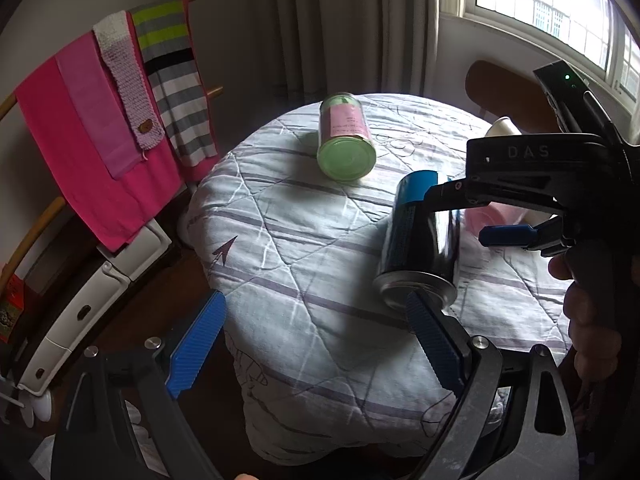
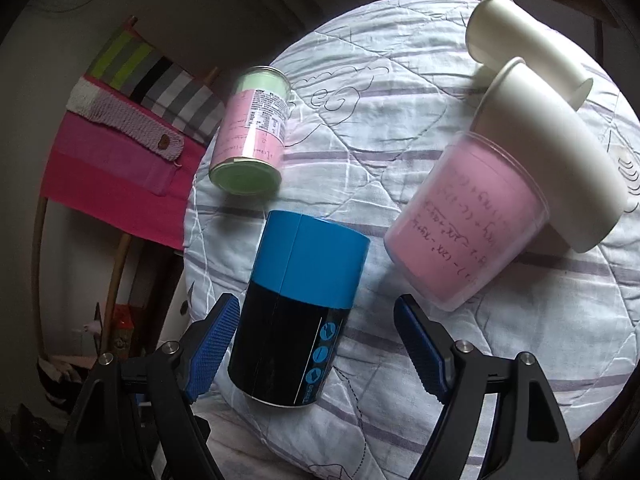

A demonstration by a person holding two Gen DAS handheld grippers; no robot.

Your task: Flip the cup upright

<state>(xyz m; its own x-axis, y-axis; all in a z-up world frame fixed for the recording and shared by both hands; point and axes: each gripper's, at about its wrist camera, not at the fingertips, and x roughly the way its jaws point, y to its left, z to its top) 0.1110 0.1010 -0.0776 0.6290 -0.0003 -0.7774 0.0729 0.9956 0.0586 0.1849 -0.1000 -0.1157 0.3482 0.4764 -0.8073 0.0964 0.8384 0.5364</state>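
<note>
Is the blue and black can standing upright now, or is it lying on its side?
It is lying tipped on the quilt. The blue and black can shows its long side between the open right tool's fingers, and its round metal end faces the left camera.

A home: quilted tablecloth (image 1: 304, 240), scarves on rack (image 1: 100, 132), curtains (image 1: 340, 20).

The blue-and-black cup (image 2: 298, 308) stands on the quilt, blue band away from the right camera, between spread blue pads. From the left view its metal end (image 1: 416, 286) faces the camera.
</note>
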